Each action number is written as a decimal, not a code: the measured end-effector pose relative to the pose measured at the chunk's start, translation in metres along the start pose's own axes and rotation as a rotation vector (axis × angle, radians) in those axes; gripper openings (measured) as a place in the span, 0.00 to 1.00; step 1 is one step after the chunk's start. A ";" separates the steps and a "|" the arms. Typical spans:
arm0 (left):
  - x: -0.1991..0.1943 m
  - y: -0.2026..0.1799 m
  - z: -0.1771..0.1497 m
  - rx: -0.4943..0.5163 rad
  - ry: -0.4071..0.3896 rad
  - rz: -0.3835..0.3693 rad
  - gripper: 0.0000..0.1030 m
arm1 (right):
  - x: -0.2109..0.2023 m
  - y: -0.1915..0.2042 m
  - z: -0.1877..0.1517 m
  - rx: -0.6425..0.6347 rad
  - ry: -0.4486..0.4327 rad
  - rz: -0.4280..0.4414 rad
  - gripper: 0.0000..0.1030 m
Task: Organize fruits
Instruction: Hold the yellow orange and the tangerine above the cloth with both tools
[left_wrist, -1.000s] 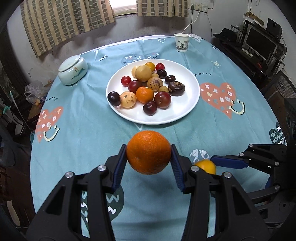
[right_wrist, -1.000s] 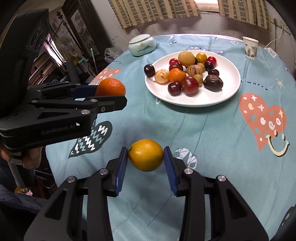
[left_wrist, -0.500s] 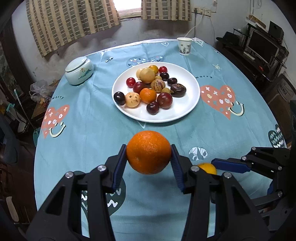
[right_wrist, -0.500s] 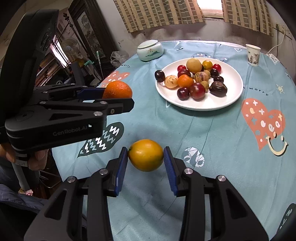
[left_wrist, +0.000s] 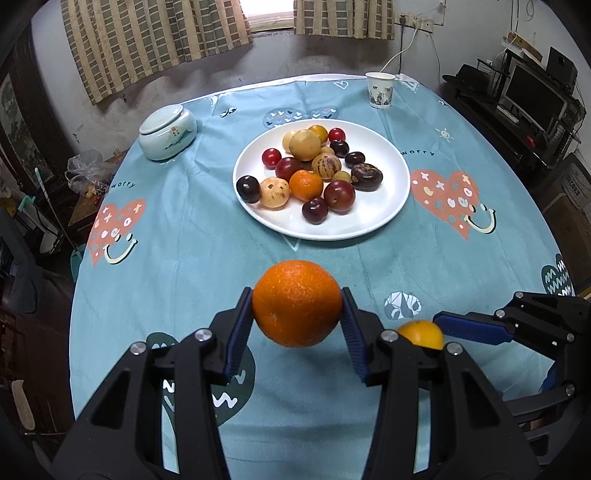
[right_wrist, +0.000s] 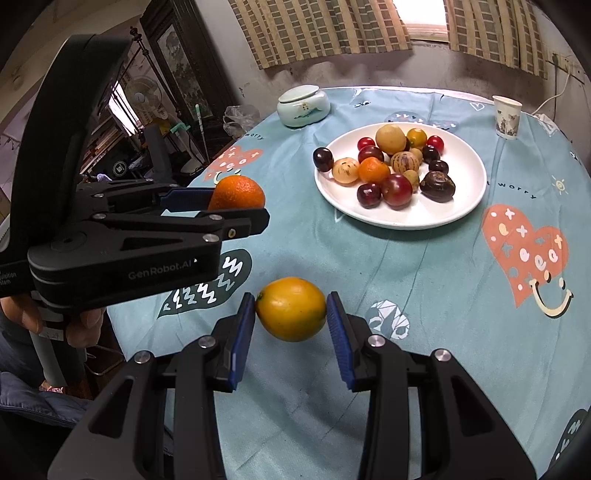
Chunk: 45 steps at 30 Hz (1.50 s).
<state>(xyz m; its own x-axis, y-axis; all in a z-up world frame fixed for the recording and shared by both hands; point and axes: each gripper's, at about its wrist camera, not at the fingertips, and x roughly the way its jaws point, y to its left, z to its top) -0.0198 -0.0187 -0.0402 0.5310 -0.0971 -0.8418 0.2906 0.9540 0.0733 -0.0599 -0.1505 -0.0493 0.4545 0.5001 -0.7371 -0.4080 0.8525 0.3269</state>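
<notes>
Looking down, I see a big round table (left_wrist: 177, 258) under a soft blue-green cloth with red hearts and smiley faces printed on it. On it sits a smooth white round plate (left_wrist: 384, 206), shiny and flat, holding a pile of small fruits (left_wrist: 310, 173): dark red ones, tan speckled ones, yellow ones and one little orange one.

My left gripper (left_wrist: 297, 314) is black hard plastic with ribbed blue pads. Its jaws are squeezing a big round orange (left_wrist: 297, 302) with bumpy skin, held up above the cloth on the near side of the plate. My right gripper (right_wrist: 291, 314) looks the same, and its jaws are squeezing a smooth, egg-shaped yellow fruit (right_wrist: 291, 308), also near the front of the table.

Farther back sit a squat, glossy pale green jar with a lid (left_wrist: 168, 131) and a small paper cup (left_wrist: 379, 90).
</notes>
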 end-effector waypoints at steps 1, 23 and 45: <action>0.001 0.000 0.001 -0.001 0.000 0.001 0.46 | -0.001 -0.001 0.000 0.004 -0.005 -0.002 0.39; 0.028 0.014 0.016 -0.075 0.027 -0.031 0.46 | -0.002 -0.041 0.013 0.112 -0.021 -0.068 0.39; 0.050 0.000 0.052 -0.020 0.048 -0.018 0.46 | 0.019 -0.062 0.016 0.170 0.022 -0.050 0.39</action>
<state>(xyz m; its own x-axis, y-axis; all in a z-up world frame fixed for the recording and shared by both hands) 0.0482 -0.0386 -0.0548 0.4866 -0.1010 -0.8678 0.2839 0.9577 0.0477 -0.0129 -0.1916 -0.0746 0.4527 0.4545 -0.7671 -0.2450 0.8906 0.3831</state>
